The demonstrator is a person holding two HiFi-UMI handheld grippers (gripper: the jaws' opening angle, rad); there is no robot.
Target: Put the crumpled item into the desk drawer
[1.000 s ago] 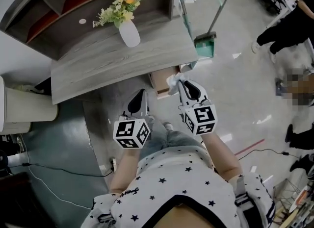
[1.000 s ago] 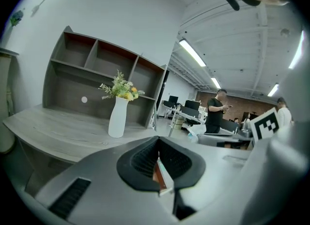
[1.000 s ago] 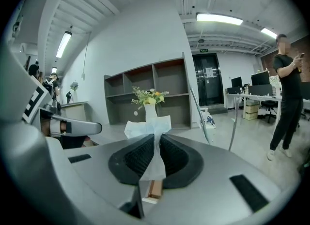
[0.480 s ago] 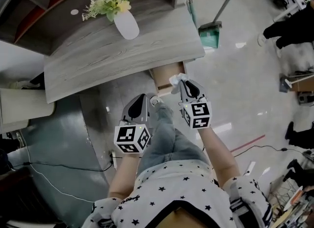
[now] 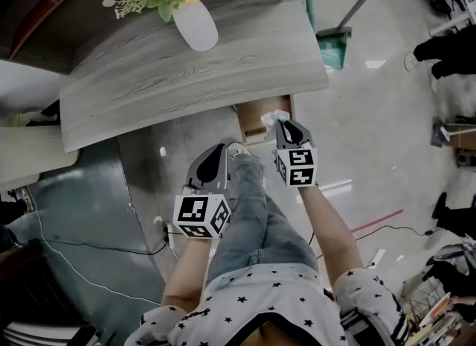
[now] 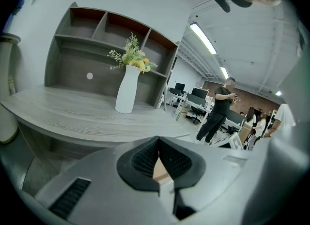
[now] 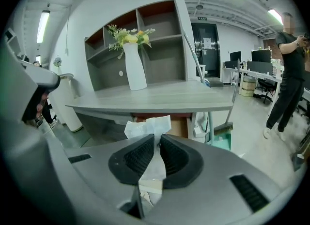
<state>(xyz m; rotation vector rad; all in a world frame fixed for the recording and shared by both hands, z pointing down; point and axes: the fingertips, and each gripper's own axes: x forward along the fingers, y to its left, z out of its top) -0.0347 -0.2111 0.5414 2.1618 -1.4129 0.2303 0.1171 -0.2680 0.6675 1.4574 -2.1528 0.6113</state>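
Right gripper [image 5: 288,127] pinches tissue [image 5: 273,118], drawer [image 5: 251,120] at its 11 o'clock; left gripper [image 5: 215,154] jaws together, empty

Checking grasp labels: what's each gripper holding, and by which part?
Right gripper pinches the crumpled paper around its middle, with the top sticking out past the tips. Left gripper is shut, holding nothing.

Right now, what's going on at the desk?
A person works two handheld grippers. The right gripper is shut on a crumpled white paper, held in front of the open drawer under the desk. The left gripper sits nearer the person, shut and empty. The paper is not yet in the drawer.
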